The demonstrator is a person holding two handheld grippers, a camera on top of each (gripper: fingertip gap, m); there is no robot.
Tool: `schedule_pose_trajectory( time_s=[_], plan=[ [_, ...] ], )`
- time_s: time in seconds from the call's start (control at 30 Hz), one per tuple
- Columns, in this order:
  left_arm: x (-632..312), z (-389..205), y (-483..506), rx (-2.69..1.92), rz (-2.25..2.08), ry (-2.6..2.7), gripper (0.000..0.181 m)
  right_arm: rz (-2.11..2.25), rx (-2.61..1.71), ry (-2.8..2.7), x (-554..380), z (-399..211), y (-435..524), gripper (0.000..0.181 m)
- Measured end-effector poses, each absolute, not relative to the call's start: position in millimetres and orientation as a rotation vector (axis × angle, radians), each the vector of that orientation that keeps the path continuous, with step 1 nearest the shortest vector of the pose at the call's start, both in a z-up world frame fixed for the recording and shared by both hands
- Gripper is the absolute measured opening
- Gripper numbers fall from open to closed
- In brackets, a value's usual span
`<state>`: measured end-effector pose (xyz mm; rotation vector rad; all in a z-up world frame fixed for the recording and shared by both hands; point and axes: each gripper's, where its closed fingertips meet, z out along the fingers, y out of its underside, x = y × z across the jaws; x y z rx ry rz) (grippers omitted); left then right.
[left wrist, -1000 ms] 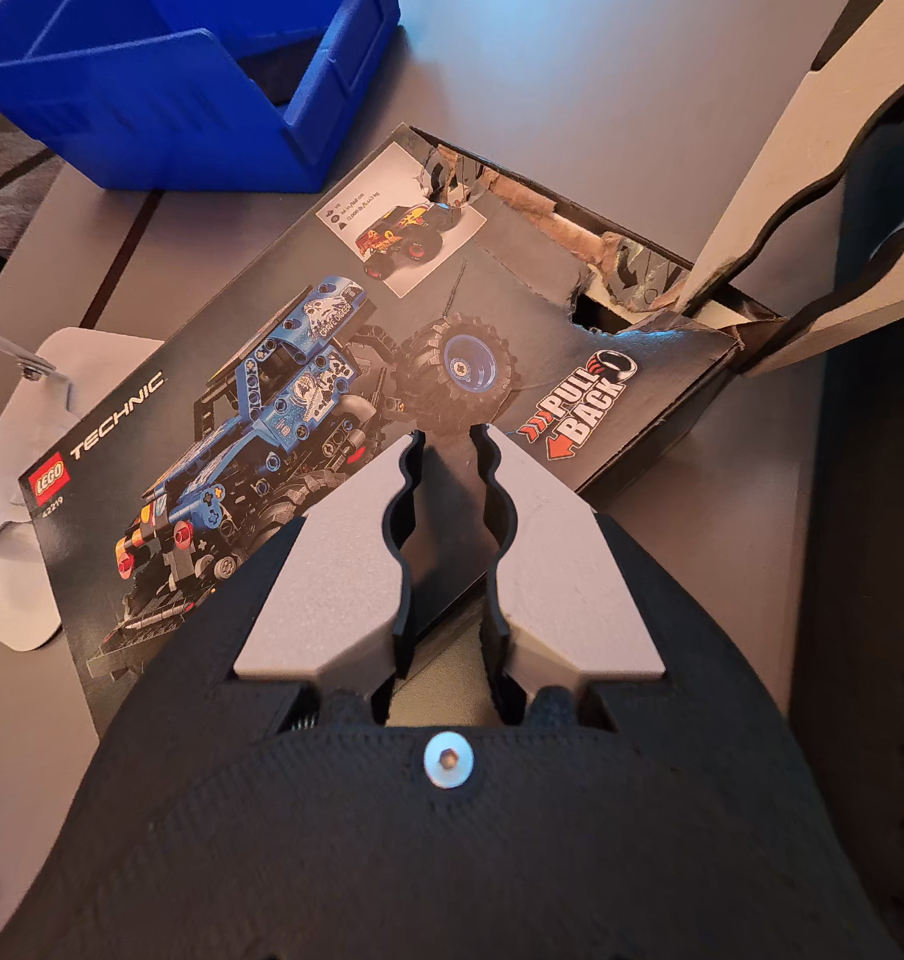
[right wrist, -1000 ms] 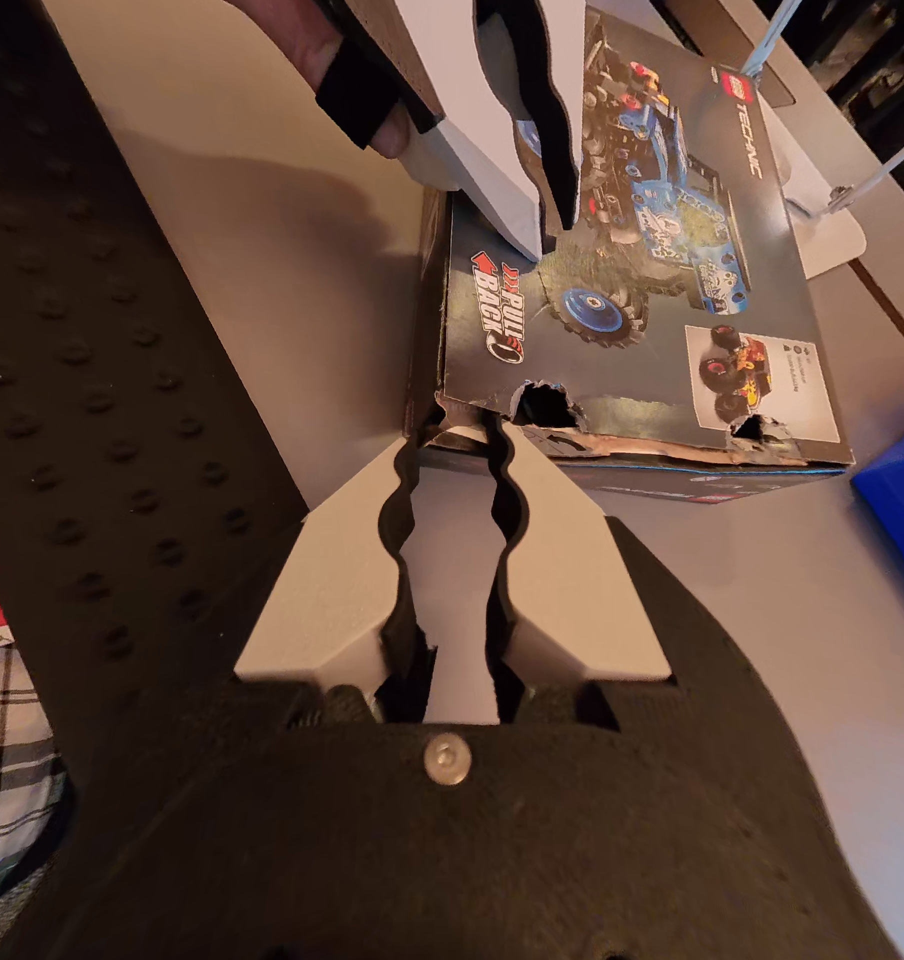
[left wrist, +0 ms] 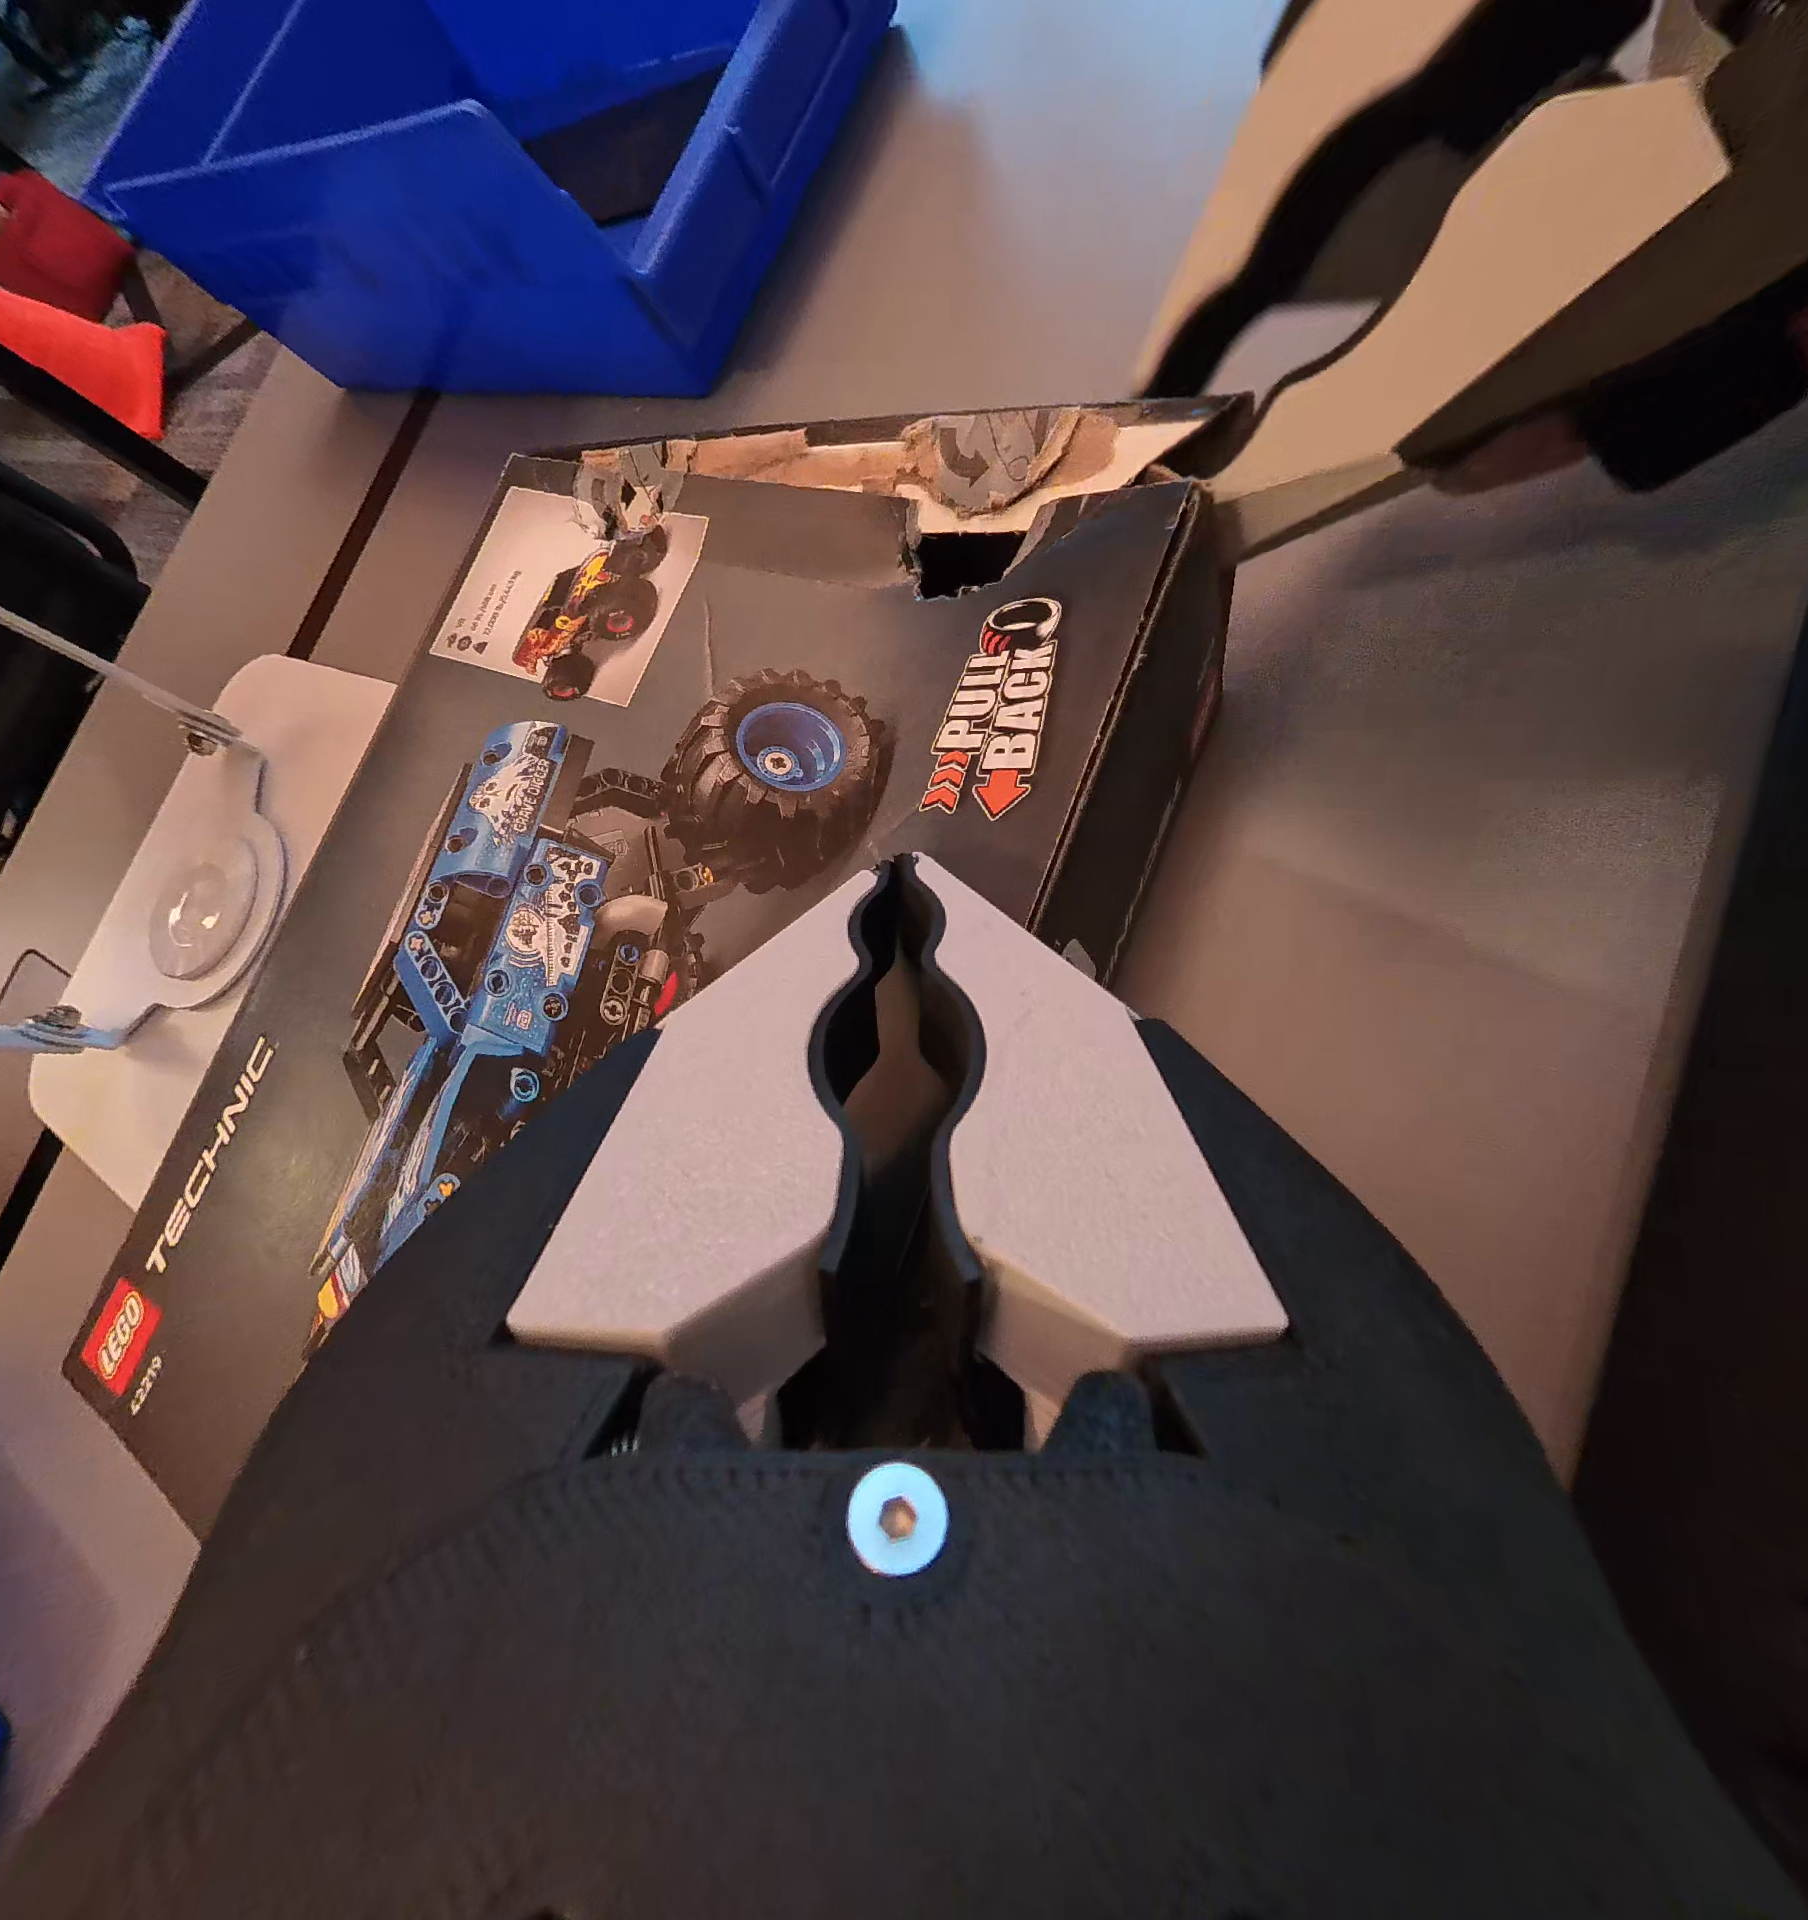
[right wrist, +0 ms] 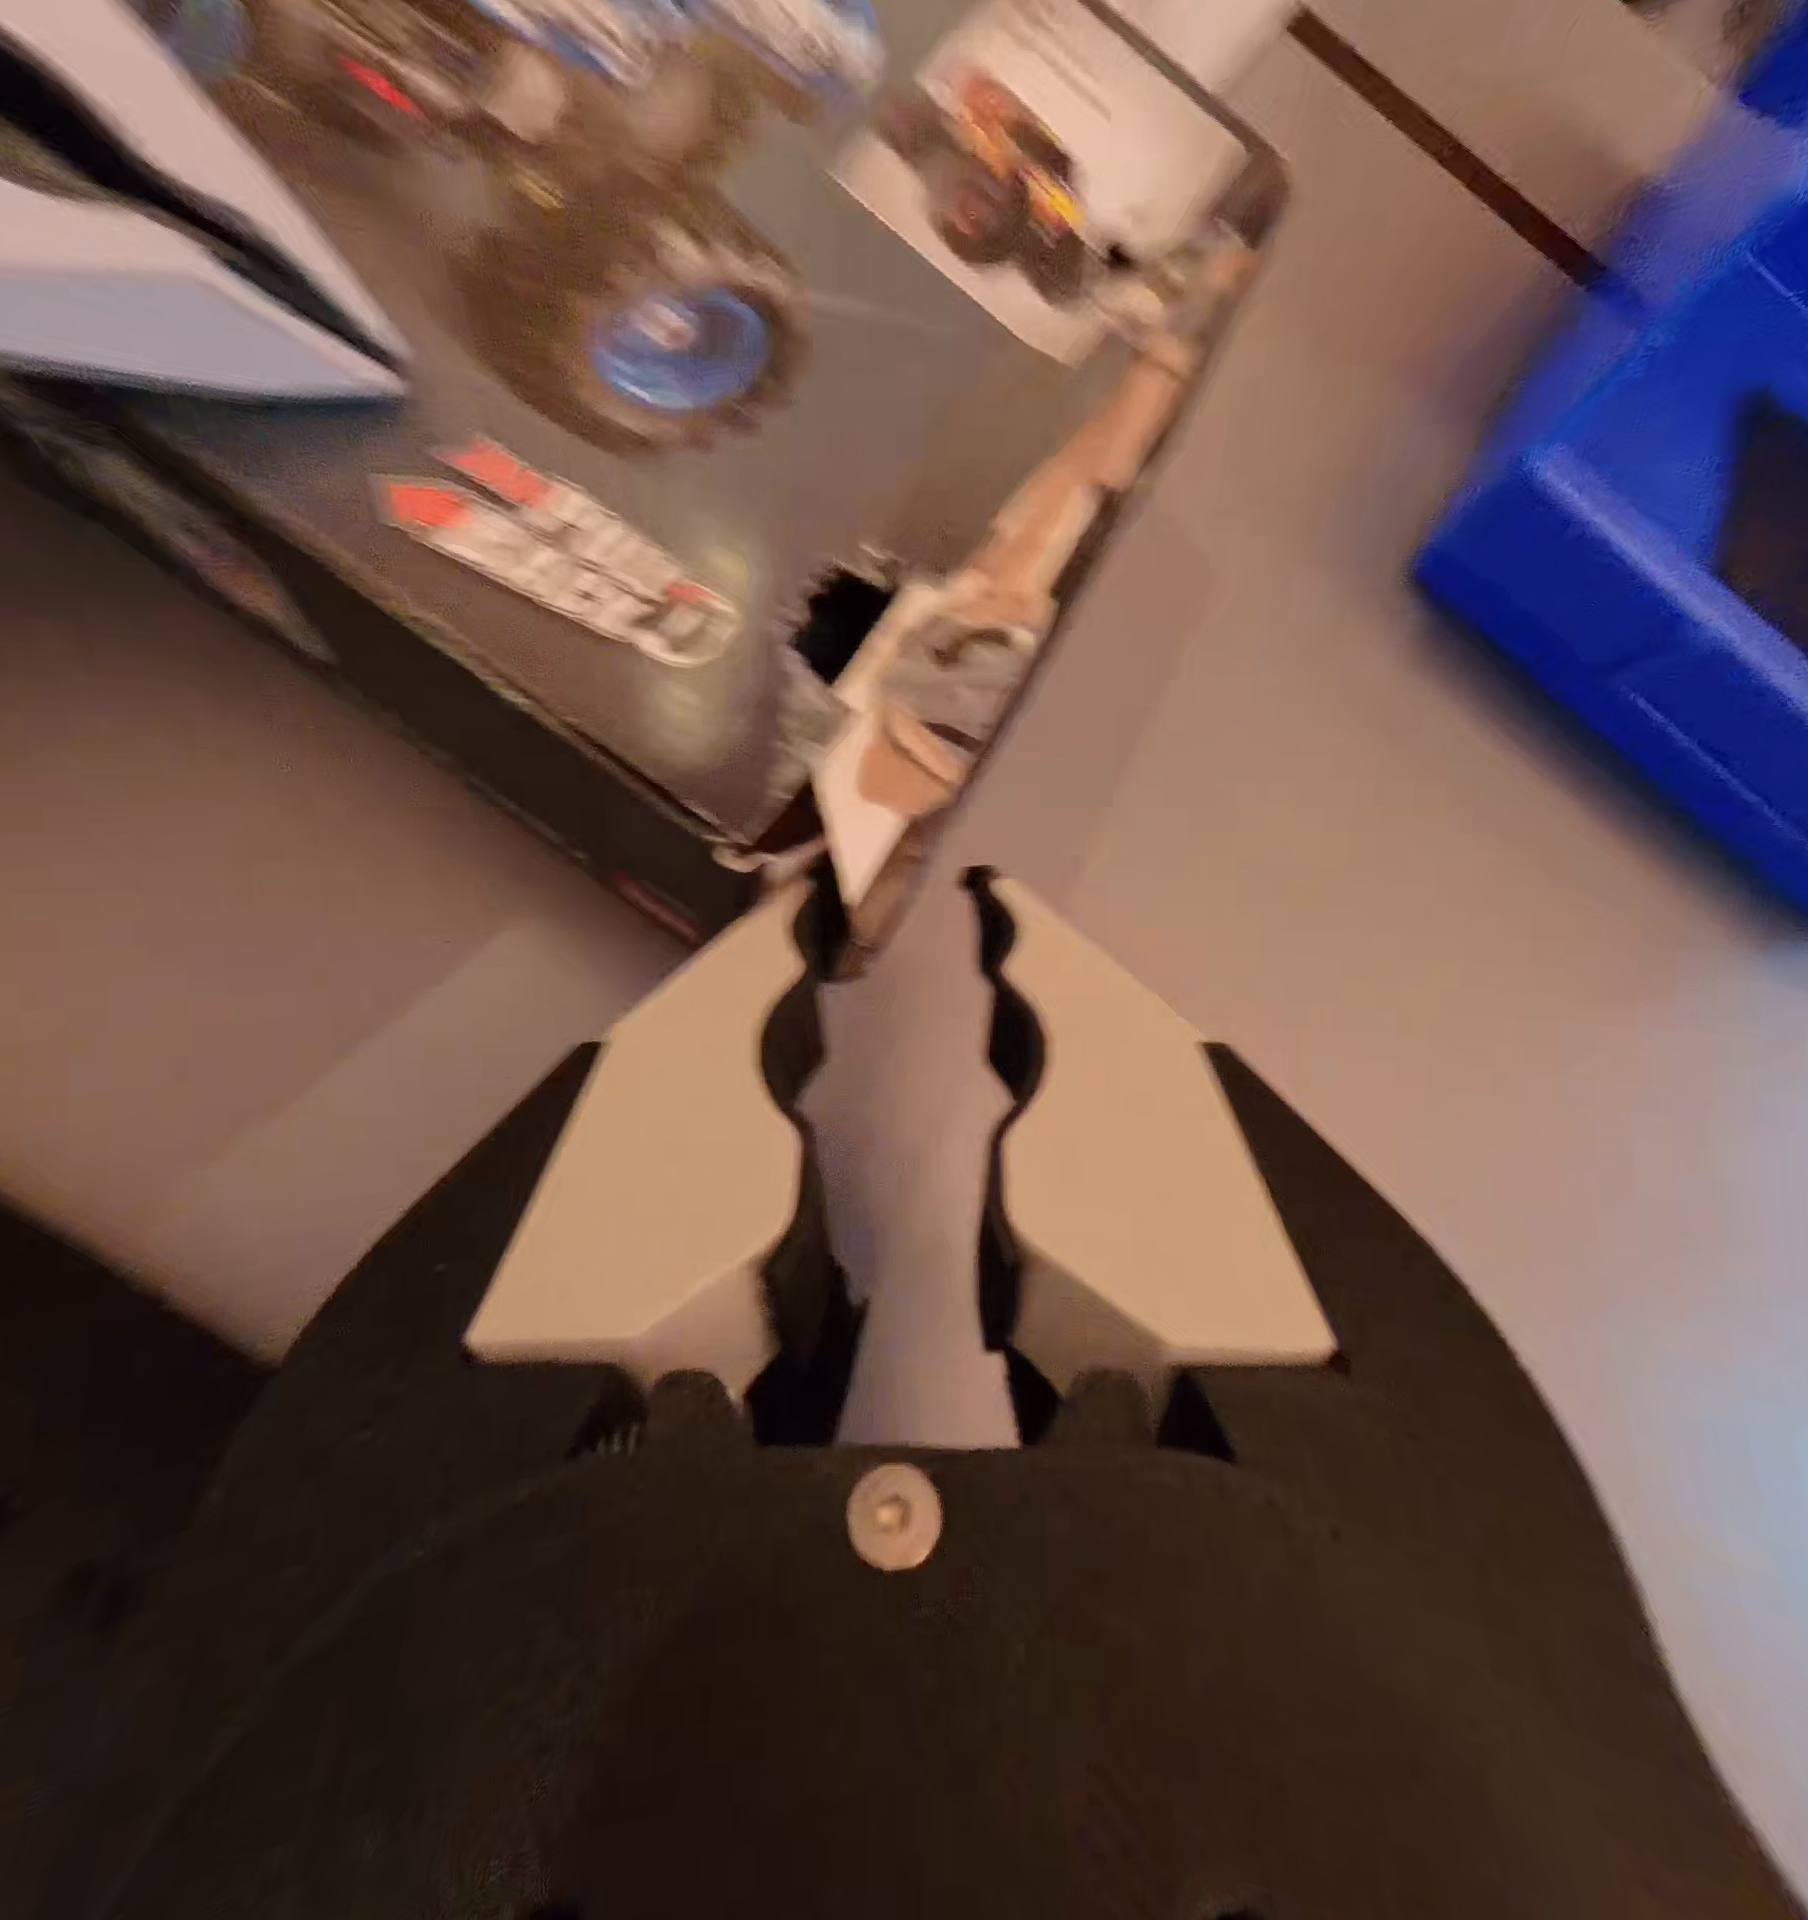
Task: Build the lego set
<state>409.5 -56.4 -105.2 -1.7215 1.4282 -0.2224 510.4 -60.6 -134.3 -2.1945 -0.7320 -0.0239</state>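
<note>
The Lego box (left wrist: 775, 665), dark with a blue truck picture, lies flat on the grey table. Its far end is torn open. My left gripper (left wrist: 895, 868) has its fingertips touching and sits over the box's near side edge; whether it pinches cardboard I cannot tell. It also shows in the blurred right wrist view (right wrist: 380, 364) at the upper left. My right gripper (right wrist: 895, 894) is open, with the torn flap corner (right wrist: 864, 852) of the box (right wrist: 671, 499) between its fingertips. In the left wrist view the right gripper (left wrist: 1222, 447) is blurred beside the box's far right corner.
A blue plastic bin (left wrist: 412, 208) (right wrist: 1658, 571) stands beyond the box. A white stand base (left wrist: 204, 883) with a clear dome and metal rods lies partly under the box's left side. A dark studded mat (left wrist: 1762, 1039) borders the table on the right. About 11 cm separates my left fingertips from my right.
My left gripper has shut. The box has turned on the table. My right gripper has moved to the torn corner and opened wider; it is in fast motion.
</note>
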Motion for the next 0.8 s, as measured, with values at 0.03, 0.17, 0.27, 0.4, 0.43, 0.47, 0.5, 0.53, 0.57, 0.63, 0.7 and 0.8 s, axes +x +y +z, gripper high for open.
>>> schedule_pose_trajectory(
  time_s=[0.03, 0.17, 0.27, 0.4, 0.43, 0.47, 0.5, 0.53, 0.57, 0.63, 0.7, 0.8],
  plan=[
    [409.6, -105.4, -56.4, -1.723, -0.222, 1.428, 0.0, 0.043, -2.181, -0.754, 503.7, -137.0, -61.9, 0.013],
    [409.5, -105.4, -54.6, -1.746, -0.238, 1.419, 0.0, 0.058, -2.187, -0.778, 501.4, -139.0, -57.6, 0.009],
    [408.7, -105.4, -51.9, -1.754, -0.222, 1.406, 0.0, 0.161, -2.244, -0.74, 500.2, -143.1, -51.2, 0.006],
    [407.9, -104.9, -54.2, -1.77, -0.238, 1.394, 0.0, 0.524, -2.287, -0.55, 505.7, -151.2, -42.8, 0.004],
    [408.1, -104.6, -54.5, -1.762, -0.23, 1.39, 0.0, 0.614, -2.283, -0.493, 506.7, -152.5, -42.4, 0.004],
    [408.2, -104.5, -55.2, -1.756, -0.22, 1.392, 0.0, 0.64, -2.279, -0.469, 507.4, -153.3, -42.2, 0.004],
    [408.0, -104.2, -54.5, -1.753, -0.218, 1.389, 0.0, 0.597, -2.282, -0.483, 507.7, -152.8, -41.9, 0.006],
    [407.9, -104.2, -53.2, -1.752, -0.218, 1.39, 0.0, 0.532, -2.283, -0.515, 507.8, -149.9, -41.2, 0.011],
    [407.9, -104.3, -52.6, -1.753, -0.222, 1.395, 0.0, 0.467, -2.269, -0.563, 507.7, -144.4, -40.0, 0.016],
    [408.0, -104.1, -53.0, -1.763, -0.247, 1.397, 0.0, 0.21, -2.209, -0.73, 510.4, -134.4, -34.9, 0.025],
    [407.9, -104.3, -52.3, -1.767, -0.248, 1.398, 0.0, -0.014, -2.155, -0.89, 506.1, -126.5, -30.9, 0.023],
    [407.4, -103.9, -51.3, -1.779, -0.257, 1.389, 0.0, 0.131, -2.216, -0.885, 501.4, -124.1, -28.6, 0.023]
  ],
)
